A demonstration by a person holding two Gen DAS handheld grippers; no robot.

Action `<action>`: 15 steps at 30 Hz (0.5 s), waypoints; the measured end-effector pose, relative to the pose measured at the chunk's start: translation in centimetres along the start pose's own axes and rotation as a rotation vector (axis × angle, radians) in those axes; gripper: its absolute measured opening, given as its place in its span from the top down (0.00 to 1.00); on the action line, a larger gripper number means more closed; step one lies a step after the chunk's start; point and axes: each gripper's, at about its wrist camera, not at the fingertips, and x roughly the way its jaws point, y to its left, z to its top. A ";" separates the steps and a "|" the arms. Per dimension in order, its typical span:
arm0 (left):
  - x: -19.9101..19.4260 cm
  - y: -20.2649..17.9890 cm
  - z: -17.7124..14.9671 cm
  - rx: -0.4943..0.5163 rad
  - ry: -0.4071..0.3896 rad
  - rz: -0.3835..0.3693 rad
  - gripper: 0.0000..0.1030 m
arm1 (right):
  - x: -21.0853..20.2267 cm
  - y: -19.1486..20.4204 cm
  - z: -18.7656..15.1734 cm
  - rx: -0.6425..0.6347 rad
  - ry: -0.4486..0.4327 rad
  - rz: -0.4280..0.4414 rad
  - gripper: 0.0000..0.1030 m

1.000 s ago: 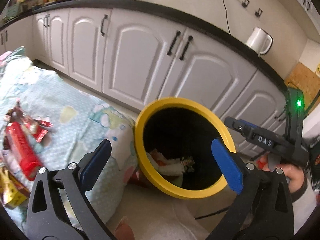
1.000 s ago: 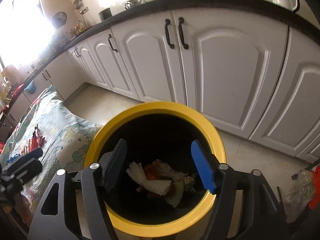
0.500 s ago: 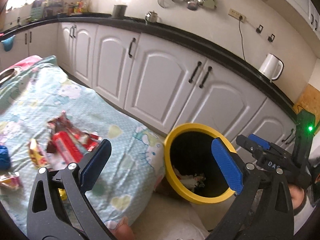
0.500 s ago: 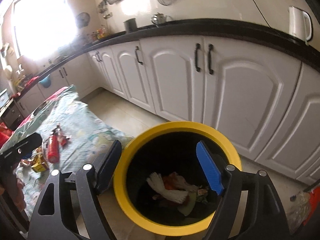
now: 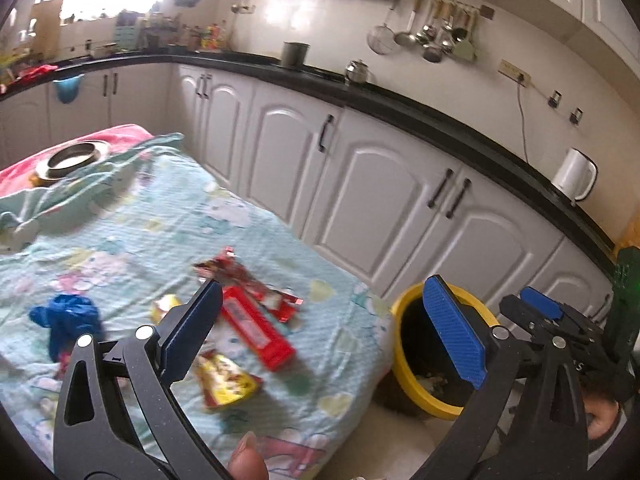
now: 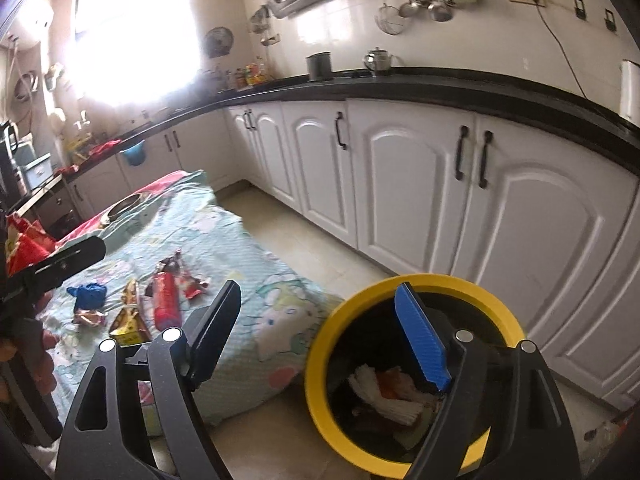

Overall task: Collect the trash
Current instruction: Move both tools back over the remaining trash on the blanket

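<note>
partly done: some trash in yellow bin (image 6: pixel 320 360) on floor; red packet (image 5: pixel 256 326), yellow wrapper (image 5: pixel 226 384), blue wad (image 5: pixel 66 320) left on patterned cloth (image 5: pixel 160 216). left gripper (image 5: pixel 324 332) and right gripper (image 6: pixel 320 336) spread wide, empty.

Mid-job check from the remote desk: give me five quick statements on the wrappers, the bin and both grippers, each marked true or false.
1. The left gripper holds a wrapper. False: its jaws stand open with nothing between them.
2. The yellow-rimmed bin already has trash in it. True.
3. The long red wrapper lies on the patterned cloth. True.
4. The bin stands on the cloth. False: it stands on the floor beside the cloth's edge.
5. The right gripper is empty. True: nothing sits between its open jaws.
</note>
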 end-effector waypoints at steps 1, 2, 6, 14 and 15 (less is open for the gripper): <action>-0.3 0.5 0.0 -0.004 -0.007 0.013 0.11 | 0.1 0.4 0.1 -0.007 0.002 0.007 0.25; -0.5 0.9 0.0 -0.008 -0.012 0.021 0.11 | 0.2 0.9 0.2 -0.014 0.002 0.014 0.25; -1.3 2.5 0.0 -0.024 -0.024 0.055 0.11 | 0.6 2.6 0.3 -0.039 0.007 0.040 0.25; -2.3 4.9 -0.4 -0.050 -0.041 0.109 0.11 | 1.5 5.9 0.6 -0.086 0.017 0.101 0.25; -2.5 5.2 -0.5 -0.054 -0.042 0.114 0.11 | 1.7 6.4 0.7 -0.091 0.021 0.111 0.25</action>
